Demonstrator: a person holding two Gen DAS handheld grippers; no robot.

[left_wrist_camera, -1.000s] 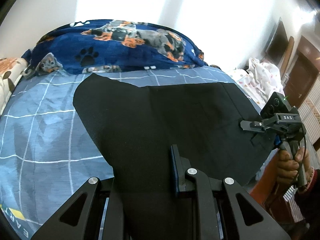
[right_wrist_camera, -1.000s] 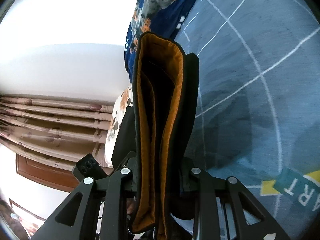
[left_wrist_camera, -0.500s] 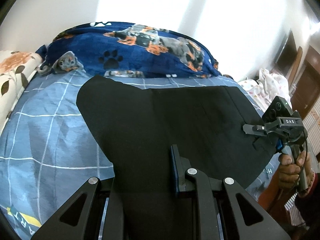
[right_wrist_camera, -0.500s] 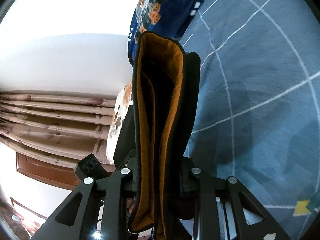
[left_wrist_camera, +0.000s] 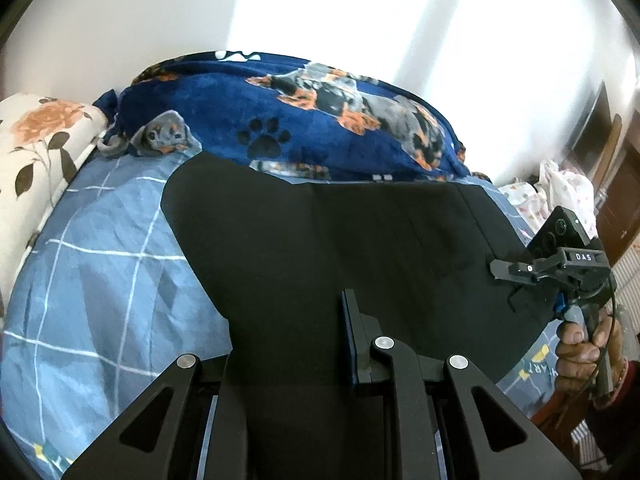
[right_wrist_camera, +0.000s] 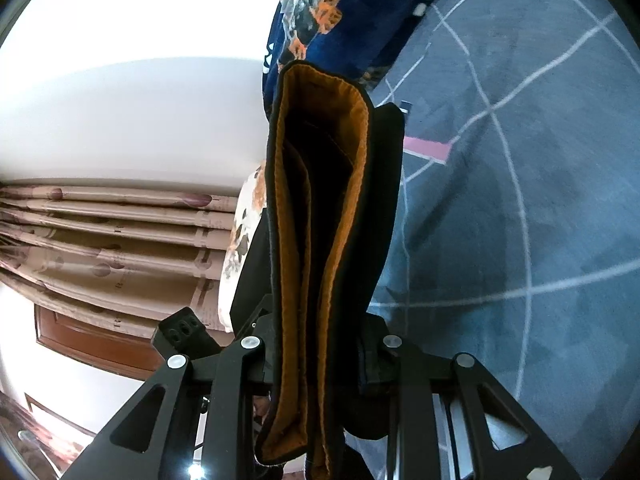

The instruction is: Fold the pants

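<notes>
While both ends stay pinched, pants (left_wrist_camera: 360, 248) carried further across the bed (left_wrist_camera: 100, 272) toward the dog-print blanket (left_wrist_camera: 304, 120) at top of left wrist frame: blanket and flowered pillow (left_wrist_camera: 36, 152) at upper left now larger and lower in frame than a second ago. Black cloth stretched flat across mid-frame, far edge just short of the blanket. Left hand-held gripper (left_wrist_camera: 348, 344) at bottom centre pressed together on the near edge of the pants, cloth running under the fingers. Right hand-held gripper (left_wrist_camera: 500, 270) at right edge of that frame, gripped by a hand (left_wrist_camera: 588, 348), clamped on the other end. Right wrist view: folded waistband with orange lining (right_wrist_camera: 320, 240) standing upright mid-frame between the fingers, unchanged in the grip; bed lines at right have slid across. Reads as mid-carry of the fold, layers not yet laid down. Next probably lowering and releasing. Risk: thick waistband stack slipping if tension drops.
</notes>
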